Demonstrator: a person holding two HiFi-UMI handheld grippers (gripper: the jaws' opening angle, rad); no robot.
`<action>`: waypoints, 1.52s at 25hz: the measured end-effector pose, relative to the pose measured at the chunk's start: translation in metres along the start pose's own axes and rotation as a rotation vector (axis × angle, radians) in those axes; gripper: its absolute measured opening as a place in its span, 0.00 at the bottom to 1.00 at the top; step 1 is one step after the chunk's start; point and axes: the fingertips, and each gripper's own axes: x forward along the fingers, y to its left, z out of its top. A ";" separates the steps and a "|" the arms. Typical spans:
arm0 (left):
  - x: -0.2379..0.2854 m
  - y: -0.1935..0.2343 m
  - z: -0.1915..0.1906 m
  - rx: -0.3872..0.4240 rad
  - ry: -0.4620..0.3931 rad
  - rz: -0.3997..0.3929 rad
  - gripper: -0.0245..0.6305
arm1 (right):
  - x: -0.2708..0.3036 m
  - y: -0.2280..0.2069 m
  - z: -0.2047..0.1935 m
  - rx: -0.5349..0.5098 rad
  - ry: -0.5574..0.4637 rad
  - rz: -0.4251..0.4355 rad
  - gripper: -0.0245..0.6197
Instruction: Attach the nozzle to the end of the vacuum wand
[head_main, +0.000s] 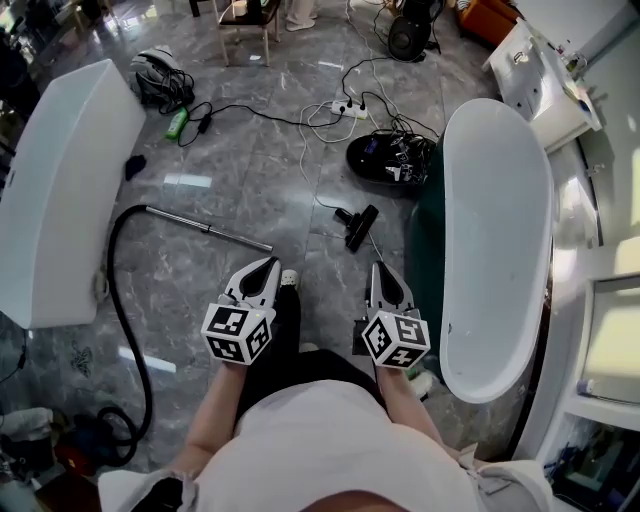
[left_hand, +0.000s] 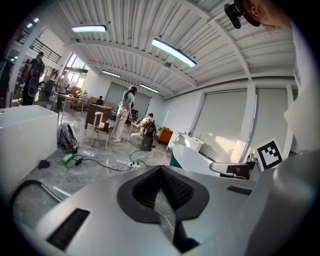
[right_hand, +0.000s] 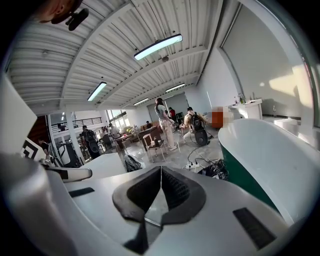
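Note:
In the head view a black floor nozzle (head_main: 358, 224) lies on the grey marble floor ahead of me. A silver vacuum wand (head_main: 208, 229) lies to its left, its free end near the nozzle and its other end joined to a black hose (head_main: 125, 320). My left gripper (head_main: 270, 264) is shut and empty, held short of the wand's free end. My right gripper (head_main: 378, 268) is shut and empty, just below the nozzle. In the left gripper view the left gripper (left_hand: 161, 169) has its jaws together; the right gripper (right_hand: 160, 168) looks the same in its own view.
A white bathtub (head_main: 497, 240) with a green side stands at the right, another white tub (head_main: 62, 180) at the left. Ahead lie a power strip (head_main: 349, 108) with cables, a black round device (head_main: 390, 158) and a green bottle (head_main: 177, 122). People and chairs stand far off.

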 end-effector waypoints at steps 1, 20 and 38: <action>0.008 0.008 0.007 0.003 -0.001 -0.004 0.04 | 0.010 0.001 0.006 -0.001 -0.003 0.000 0.06; 0.125 0.100 0.076 0.064 0.072 -0.158 0.04 | 0.160 0.000 0.060 0.068 0.015 0.041 0.06; 0.199 0.128 0.065 0.067 0.121 -0.239 0.04 | 0.236 -0.049 0.056 -0.012 0.060 0.077 0.06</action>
